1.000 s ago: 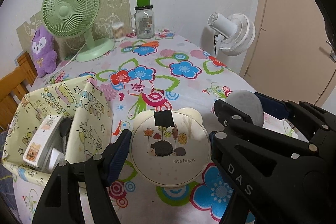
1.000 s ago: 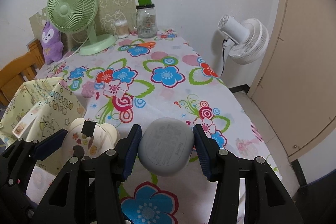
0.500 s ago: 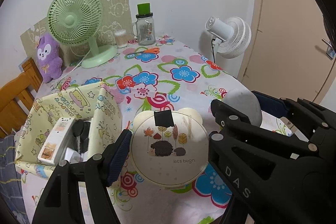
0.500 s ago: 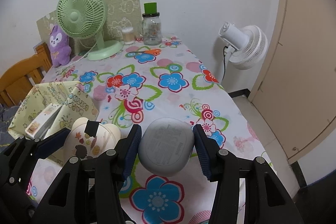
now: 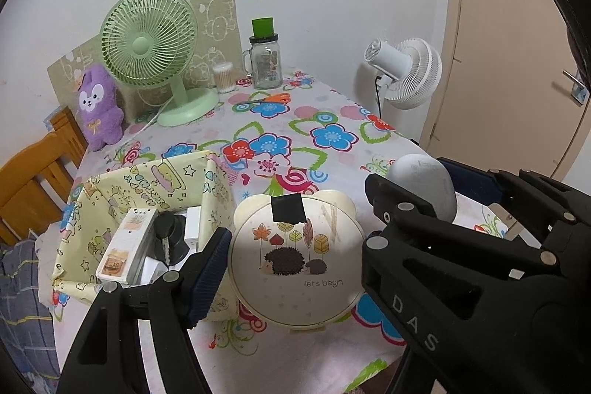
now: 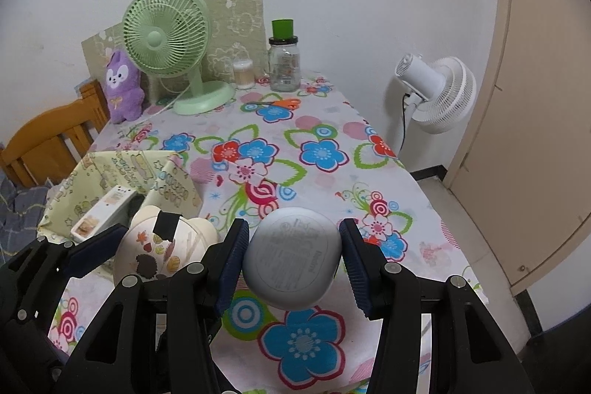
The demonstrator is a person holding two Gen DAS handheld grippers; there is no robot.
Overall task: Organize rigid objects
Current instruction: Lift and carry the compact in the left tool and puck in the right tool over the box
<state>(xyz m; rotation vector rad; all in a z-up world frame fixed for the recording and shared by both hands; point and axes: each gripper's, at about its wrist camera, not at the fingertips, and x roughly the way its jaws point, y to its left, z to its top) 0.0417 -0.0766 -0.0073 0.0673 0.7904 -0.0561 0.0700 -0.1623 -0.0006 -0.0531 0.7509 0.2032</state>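
Observation:
My left gripper is shut on a cream round box with bear ears and a hedgehog print, held above the near edge of the flowered table. My right gripper is shut on a grey rounded case, held just right of it. The box also shows in the right wrist view, and the grey case in the left wrist view. A yellow patterned fabric bin sits left of the box and holds a white device and a black part.
At the back of the table stand a green fan, a purple plush, a cotton swab jar and a glass jar with green lid. Orange scissors lie nearby. A white fan stands beside the table, a wooden chair at left.
Both grippers have pulled back and up from the table with their objects held; the table and the bin look farther away and lower in view.

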